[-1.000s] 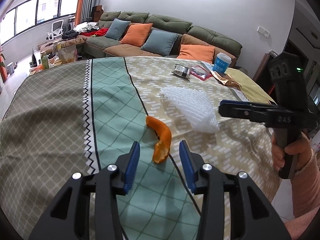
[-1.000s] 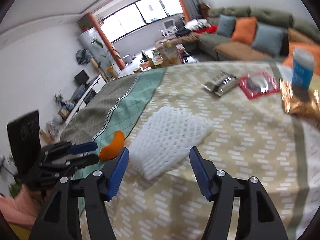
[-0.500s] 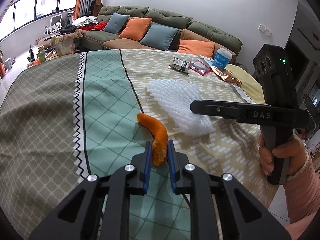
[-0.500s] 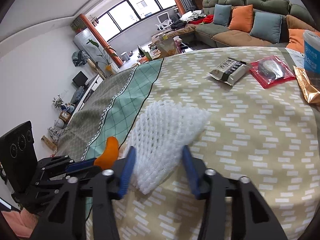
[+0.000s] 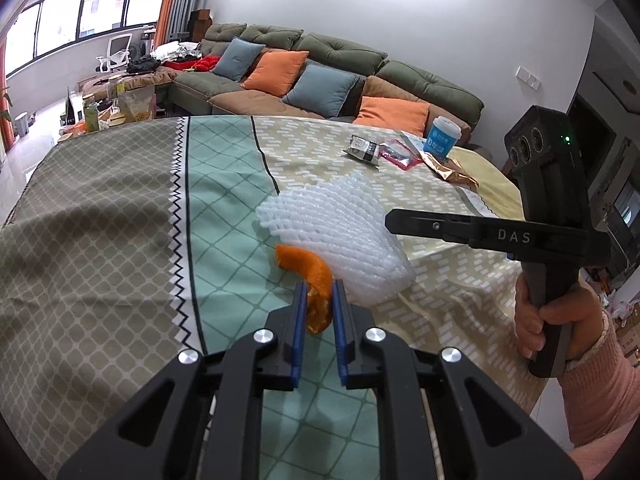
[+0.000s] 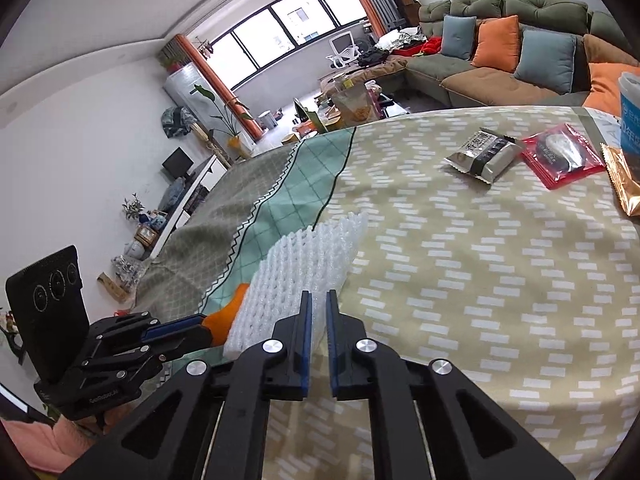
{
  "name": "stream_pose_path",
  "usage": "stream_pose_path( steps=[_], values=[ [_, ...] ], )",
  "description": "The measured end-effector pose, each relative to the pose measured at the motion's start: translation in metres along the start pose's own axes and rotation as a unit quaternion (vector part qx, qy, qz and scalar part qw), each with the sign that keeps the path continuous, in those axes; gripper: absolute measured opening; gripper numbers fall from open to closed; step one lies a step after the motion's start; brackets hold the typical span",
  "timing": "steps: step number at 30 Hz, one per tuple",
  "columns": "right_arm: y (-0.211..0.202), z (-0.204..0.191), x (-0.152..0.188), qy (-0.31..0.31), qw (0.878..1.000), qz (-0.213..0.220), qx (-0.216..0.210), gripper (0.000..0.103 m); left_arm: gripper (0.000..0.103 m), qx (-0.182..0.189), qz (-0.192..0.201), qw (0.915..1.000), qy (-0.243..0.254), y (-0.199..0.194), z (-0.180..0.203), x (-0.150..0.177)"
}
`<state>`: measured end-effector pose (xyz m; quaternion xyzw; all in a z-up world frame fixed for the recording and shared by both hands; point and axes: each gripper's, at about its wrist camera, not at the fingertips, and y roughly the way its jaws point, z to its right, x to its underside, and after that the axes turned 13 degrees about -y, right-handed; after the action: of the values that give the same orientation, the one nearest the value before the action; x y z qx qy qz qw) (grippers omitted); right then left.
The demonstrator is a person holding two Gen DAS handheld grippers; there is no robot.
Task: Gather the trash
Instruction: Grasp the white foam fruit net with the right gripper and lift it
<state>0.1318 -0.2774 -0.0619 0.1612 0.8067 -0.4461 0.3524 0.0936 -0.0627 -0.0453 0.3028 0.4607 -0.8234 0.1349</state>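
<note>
orange peel (image 5: 318, 294) between closing left gripper (image 5: 319, 312) pads; white foam net (image 6: 308, 276) between closing right gripper (image 6: 316, 320) pads

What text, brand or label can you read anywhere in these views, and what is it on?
"DAS": white letters on the side of the right tongs.
"GenRobot.AI": small print on the body of the left tongs, barely legible.
Blue paper cup: white print, too blurred to read.
Silver snack packet: dark characters, too small to read.
Red packet: label unreadable.
</note>
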Motion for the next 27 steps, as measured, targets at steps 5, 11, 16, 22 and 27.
stream_pose_path(
  steps=[5,11,16,22,27],
  values=[
    [0.007,0.006,0.002,0.019,1.0,-0.012,-0.007,0.051,0.014,-0.002,-0.001,1.0,-0.004,-0.001,-0.004,0.002],
    [0.022,0.002,-0.003,0.015,0.999,-0.029,-0.003,0.057,0.014,-0.004,-0.002,1.0,-0.005,-0.001,-0.006,0.003],
    [0.03,-0.009,-0.003,-0.009,0.999,-0.04,-0.01,0.011,0.014,-0.008,0.0,0.9999,-0.01,-0.003,-0.01,0.005],
    [0.017,-0.014,0.0,-0.016,1.0,-0.014,-0.016,0.011,0.013,-0.011,0.009,0.9997,-0.017,-0.015,-0.019,0.008],
    [0.003,-0.023,-0.001,-0.022,0.999,0.01,-0.023,0.011,0.013,-0.013,0.022,0.9993,-0.025,-0.029,-0.026,0.012]
  ],
)
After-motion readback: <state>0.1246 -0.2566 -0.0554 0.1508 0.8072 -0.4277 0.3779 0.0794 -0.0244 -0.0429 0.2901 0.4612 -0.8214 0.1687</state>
